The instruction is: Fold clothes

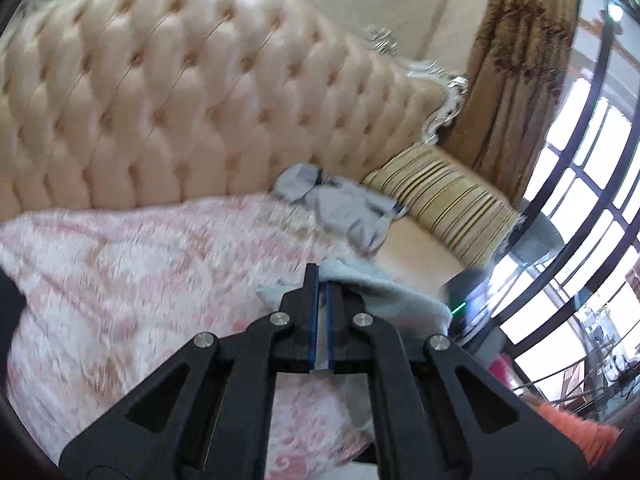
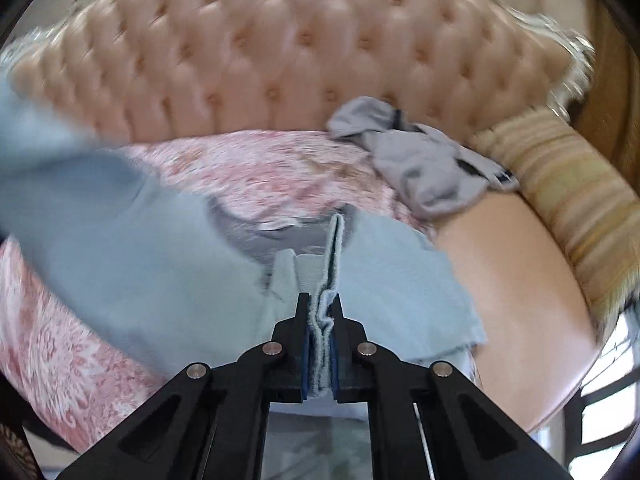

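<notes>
A tufted peach headboard [image 2: 304, 48] with a silvery carved rim fills the far side of the room from nine to two o'clock. Below it a pink and white patterned bedspread [image 1: 120, 280] covers the bed, stretching toward nine o'clock in the left wrist view, where it lies flat with nothing on it. A peach leather bed edge [image 2: 516, 280] curves round at three to four o'clock, bare and glossy, with a striped gold bolster pillow [image 1: 448, 204] lying against it near two o'clock. Beyond the pillow hangs a gold curtain [image 1: 516, 60], and a black-framed window [image 1: 600, 184] closes off the right side. The light blue garment [image 2: 132, 240] drapes across the bedspread from nine o'clock to the centre, raised off the bed and blurred on its left part. The right gripper [image 2: 323, 304] is clamped on a bunched seam of this cloth, several folded layers pinched between its blue pads [image 2: 306, 356]. The left gripper [image 1: 322, 276] has its fingers drawn nearly together, and an edge of the same blue cloth passes right at its tips; whether the cloth is actually caught there I cannot tell. A crumpled grey garment [image 2: 420, 160] with dark trim lies at one o'clock, touching the headboard's base and just beside the pillow. No brand, label or legible writing shows anywhere.
</notes>
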`<state>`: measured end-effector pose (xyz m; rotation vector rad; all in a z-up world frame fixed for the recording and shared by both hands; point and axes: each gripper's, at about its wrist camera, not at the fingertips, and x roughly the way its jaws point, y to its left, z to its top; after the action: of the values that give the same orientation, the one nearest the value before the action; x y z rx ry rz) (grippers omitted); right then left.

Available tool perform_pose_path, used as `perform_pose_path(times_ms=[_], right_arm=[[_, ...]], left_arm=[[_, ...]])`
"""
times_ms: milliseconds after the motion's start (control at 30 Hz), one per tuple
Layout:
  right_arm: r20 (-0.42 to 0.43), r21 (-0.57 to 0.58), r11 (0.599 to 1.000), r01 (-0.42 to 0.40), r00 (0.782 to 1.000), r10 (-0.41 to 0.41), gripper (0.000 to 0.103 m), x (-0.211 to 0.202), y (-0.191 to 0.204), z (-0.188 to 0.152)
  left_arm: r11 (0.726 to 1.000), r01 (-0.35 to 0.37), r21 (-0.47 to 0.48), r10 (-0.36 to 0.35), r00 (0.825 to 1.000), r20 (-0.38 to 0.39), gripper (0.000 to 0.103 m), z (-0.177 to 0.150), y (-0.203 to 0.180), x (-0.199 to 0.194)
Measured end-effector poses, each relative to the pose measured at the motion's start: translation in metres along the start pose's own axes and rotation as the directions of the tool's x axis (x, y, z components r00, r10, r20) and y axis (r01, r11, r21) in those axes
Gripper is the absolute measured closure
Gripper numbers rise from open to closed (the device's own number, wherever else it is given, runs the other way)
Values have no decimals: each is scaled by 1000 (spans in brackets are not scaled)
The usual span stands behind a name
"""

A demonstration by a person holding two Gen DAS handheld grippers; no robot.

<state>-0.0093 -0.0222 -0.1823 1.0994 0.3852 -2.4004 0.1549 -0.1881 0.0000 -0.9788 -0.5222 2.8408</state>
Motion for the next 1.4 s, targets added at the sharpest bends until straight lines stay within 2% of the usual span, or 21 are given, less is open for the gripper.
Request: perform_pose_path(times_ms=[133,233,333,467,567,667,767,867,933,1000,1067,1100,1133,1167,1200,1267,1300,1400], right_arm=[[45,49,998,33,998,-35,96,-20,-24,0],[109,60,997,50,992,-57,96,-46,-35,14],[192,78,996,51,979,-65,96,-80,-46,35],[316,59,996,71,945,-86,96,-135,-58,82],[417,60,996,71,905,-90,96,-181,-66,119],[527,48,996,79,845,-93,96,-238,-66,145],[611,21,996,86,787,-81,96,-287,-58,158],[678,-23,996,91,733,-52,96,-327,-42,168],[706,-47,995,90,708,-30,96,-345,-32,177],[716,-57,993,102,697,-30,96,-350,-24,187],[703,-51,996,79,710,-20,96,-340,-21,192],[684,-48,996,72,729,-19,96,-326,-19,191],[660,-45,997,67,751,-21,96,-309,-17,189],[623,-44,997,59,782,-19,96,-285,-15,184],[581,-43,998,50,814,-16,96,-260,-13,178],[481,-36,998,44,876,-21,96,-207,-8,159],[428,-33,999,42,903,-24,96,-180,-5,149],[268,-14,998,58,962,-52,96,-108,-5,113]], left_arm=[[998,-67,14,68,994,-89,99,-34,11,25],[994,-106,39,110,985,-135,99,-52,14,39],[997,-69,38,71,995,-76,99,-25,5,24],[999,-19,40,18,1000,4,99,11,-6,3],[997,29,67,-34,996,80,99,49,-24,-23],[993,58,104,-74,985,157,99,81,-42,-56],[995,12,103,-37,971,236,99,89,-35,-103],[995,-33,99,0,950,313,99,97,-27,-149],[994,-63,95,24,931,363,99,102,-22,-180],[987,-134,83,92,918,386,99,105,-6,-199],[969,-242,59,204,907,368,99,103,21,-202],[957,-287,46,257,909,327,99,96,37,-194],[945,-327,32,307,912,271,99,85,55,-180],[930,-367,19,354,910,214,99,73,74,-167],[910,-413,19,406,901,153,99,58,92,-151],[854,-517,57,516,856,23,99,16,124,-109],[839,-541,61,544,839,-35,99,-5,138,-91],[792,-607,66,607,771,-194,99,-65,179,-47]])
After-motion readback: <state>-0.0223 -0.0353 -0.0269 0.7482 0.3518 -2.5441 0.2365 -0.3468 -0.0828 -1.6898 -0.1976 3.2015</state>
